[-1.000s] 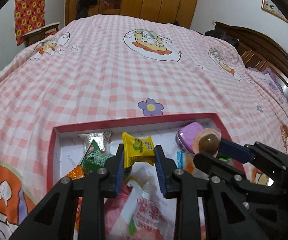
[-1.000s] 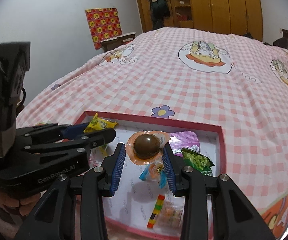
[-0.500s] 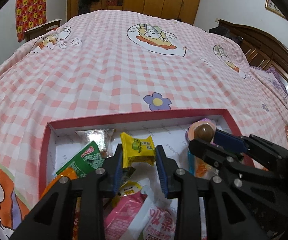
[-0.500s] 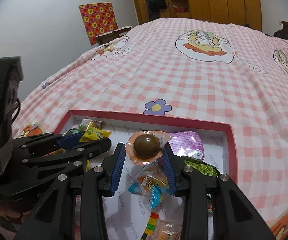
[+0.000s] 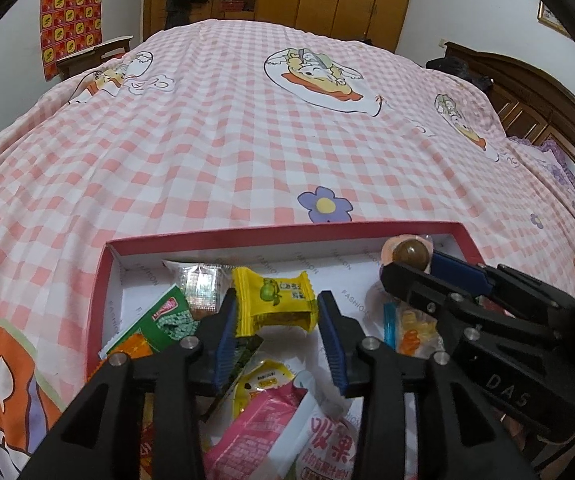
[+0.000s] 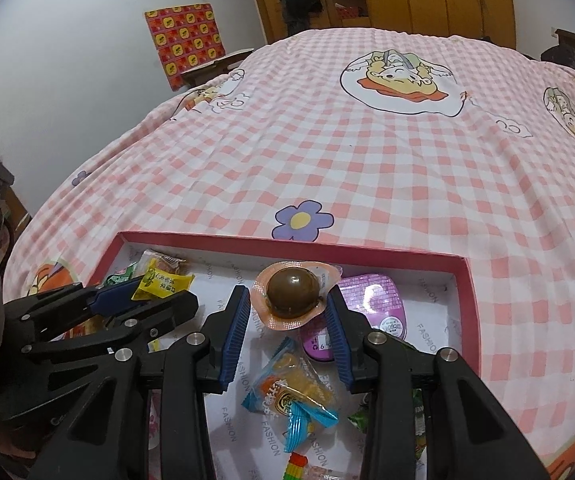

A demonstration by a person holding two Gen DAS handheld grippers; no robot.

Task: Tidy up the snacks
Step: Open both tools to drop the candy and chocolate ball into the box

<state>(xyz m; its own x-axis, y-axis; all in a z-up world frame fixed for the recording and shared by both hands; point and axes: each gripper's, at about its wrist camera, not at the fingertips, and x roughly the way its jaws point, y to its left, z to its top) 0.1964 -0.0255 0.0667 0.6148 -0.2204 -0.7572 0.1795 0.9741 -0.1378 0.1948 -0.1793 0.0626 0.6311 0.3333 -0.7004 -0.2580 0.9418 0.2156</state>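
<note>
A red-rimmed tray (image 5: 287,234) with a white floor lies on the bed and holds several snack packets. My left gripper (image 5: 277,320) hangs low over its left half with its jaws opening. A yellow packet (image 5: 275,300) sits loose between the blue pads, brushing the left one, with a sliver of gap at the right. In the right wrist view that packet (image 6: 163,280) shows at the left gripper's (image 6: 155,300) tips. My right gripper (image 6: 285,308) is shut on a brown egg pack (image 6: 293,290) with a peach rim, held just above the tray (image 6: 327,246).
In the tray lie a green packet (image 5: 167,316), a silver packet (image 5: 199,284), a pink pack (image 5: 255,432), a purple cup (image 6: 371,308) and a blue-orange packet (image 6: 291,388). Pink checked bedding (image 5: 247,140) stretches beyond; a wooden headboard (image 5: 527,96) stands right.
The left jaws have widened around the yellow packet, which now looks flatter. Both grippers have sunk a little toward the tray. The right gripper keeps hold of the egg pack.
</note>
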